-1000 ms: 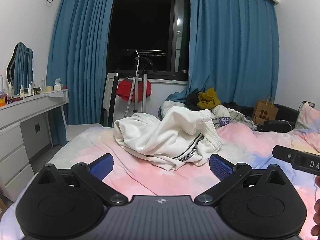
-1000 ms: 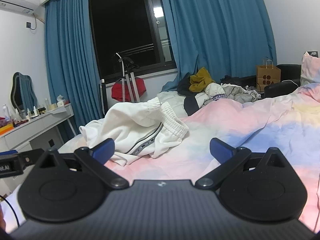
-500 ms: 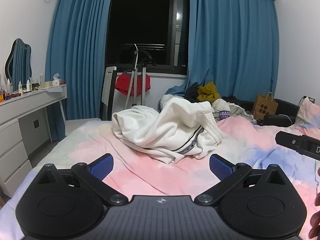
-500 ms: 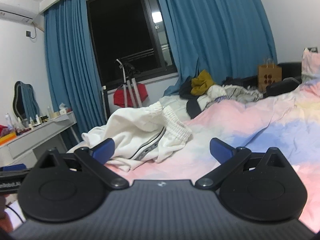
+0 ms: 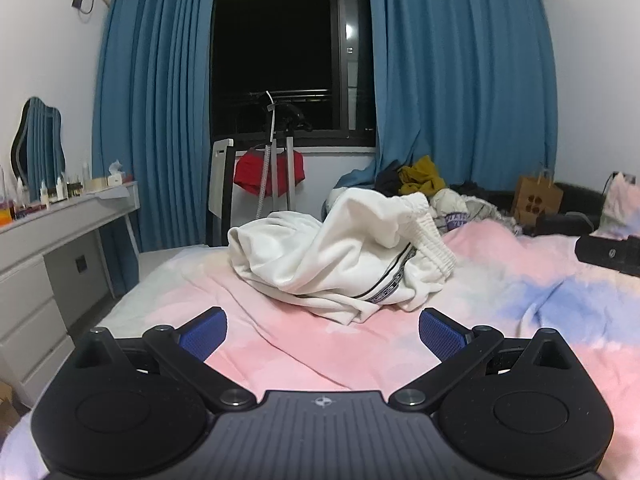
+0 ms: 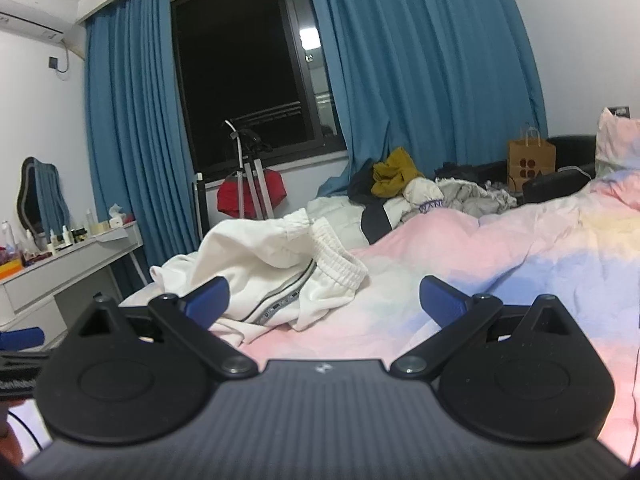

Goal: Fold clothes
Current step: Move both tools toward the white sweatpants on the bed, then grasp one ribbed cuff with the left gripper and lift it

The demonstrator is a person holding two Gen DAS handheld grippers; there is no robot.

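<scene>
Approach step, nothing gripped yet: white trousers (image 5: 340,256) bunched in a heap on pastel duvet (image 5: 500,300), 12 o'clock of both claws.

Left gripper (image 5: 323,330) spread wide, empty, short of heap; right gripper (image 6: 324,300) likewise wide, empty, left pad overlapping cloth in view, contact not clear. Next, prob.: reach fwd, pinch elastic waistband (image 6: 340,260) at 12–1 o'clock, lift & spread flat. Open bedding at 3 o'clock; bed edge + dresser (image 5: 48,248) at 9; clothes pile (image 6: 420,192) beyond.

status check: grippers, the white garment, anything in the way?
Left gripper and right gripper: jaws open, empty. White garment crumpled on the pastel bedspread, unfolded, untouched. Clothes pile sits behind it, not blocking.
</scene>
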